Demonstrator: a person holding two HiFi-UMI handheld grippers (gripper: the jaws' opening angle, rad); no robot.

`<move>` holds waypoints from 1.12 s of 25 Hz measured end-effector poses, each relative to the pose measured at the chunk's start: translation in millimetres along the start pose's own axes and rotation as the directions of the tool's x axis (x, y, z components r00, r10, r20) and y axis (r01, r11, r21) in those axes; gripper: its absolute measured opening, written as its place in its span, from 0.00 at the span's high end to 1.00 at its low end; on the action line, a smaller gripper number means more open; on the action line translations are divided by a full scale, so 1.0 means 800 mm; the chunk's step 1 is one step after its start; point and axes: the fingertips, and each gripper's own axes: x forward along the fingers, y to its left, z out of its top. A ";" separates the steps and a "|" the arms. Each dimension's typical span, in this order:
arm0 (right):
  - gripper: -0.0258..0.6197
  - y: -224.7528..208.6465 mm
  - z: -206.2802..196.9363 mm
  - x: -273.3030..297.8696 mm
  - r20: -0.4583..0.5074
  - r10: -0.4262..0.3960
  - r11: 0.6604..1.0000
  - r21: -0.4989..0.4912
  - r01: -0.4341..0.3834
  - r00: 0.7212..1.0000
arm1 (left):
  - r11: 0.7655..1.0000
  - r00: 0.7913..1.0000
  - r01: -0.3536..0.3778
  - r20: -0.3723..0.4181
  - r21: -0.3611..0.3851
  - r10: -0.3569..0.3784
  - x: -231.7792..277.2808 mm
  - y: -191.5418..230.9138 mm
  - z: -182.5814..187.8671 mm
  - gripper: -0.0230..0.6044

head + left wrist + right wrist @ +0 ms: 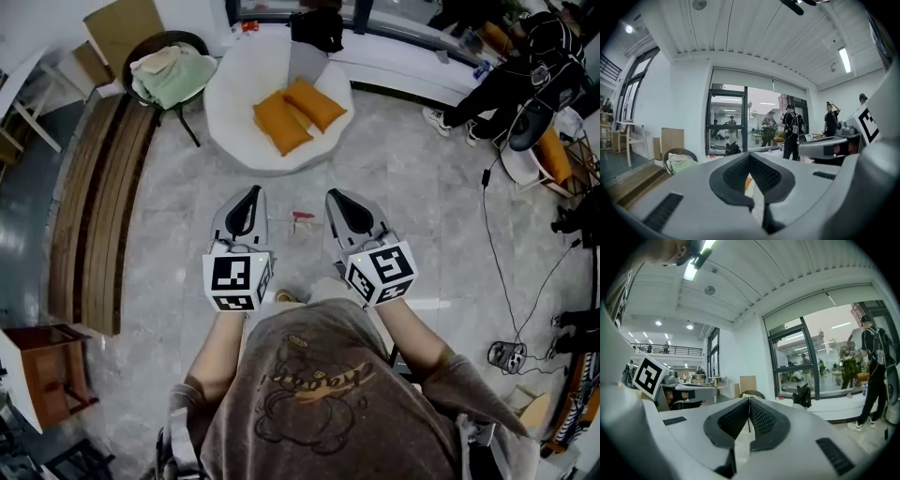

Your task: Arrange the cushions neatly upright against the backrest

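Two orange cushions [295, 114] are seen lying flat and touching each other on the seat of a white round chair [234, 103], well ahead of both sets of jaws and not yet propped up. The chair's far side, beyond the cushions from the jaws, is taken to be the backrest [307, 58], though its shape cannot be read clearly. The left gripper [249, 197] and the right gripper [339, 199] are held side by side, nearly level, over the marble floor [422, 206]. The jaws of each are pressed together with nothing between them. A small red scrap [302, 217] lies on the floor between the two. The step in hand is judged to be the approach. It would be done well if the chair were neared first, the jaws spread before contact, and each cushion pinched at its near edge. It could then be tipped upright and leaned back.
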 end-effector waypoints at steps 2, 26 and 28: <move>0.93 0.007 -0.004 -0.001 -0.007 -0.009 1.000 -0.003 0.009 1.000 | 1.000 1.000 0.006 -0.001 -0.007 -0.006 -0.005 0.006 -0.004 0.96; 0.93 -0.028 -0.010 0.067 -0.011 -0.061 0.998 -0.007 0.061 0.998 | 0.996 0.996 0.085 -0.036 -0.021 -0.086 0.066 0.038 -0.033 0.96; 0.93 -0.040 -0.010 0.075 -0.016 -0.062 0.998 -0.007 0.062 0.998 | 0.996 0.996 0.084 -0.039 -0.026 -0.085 0.080 0.039 -0.033 0.96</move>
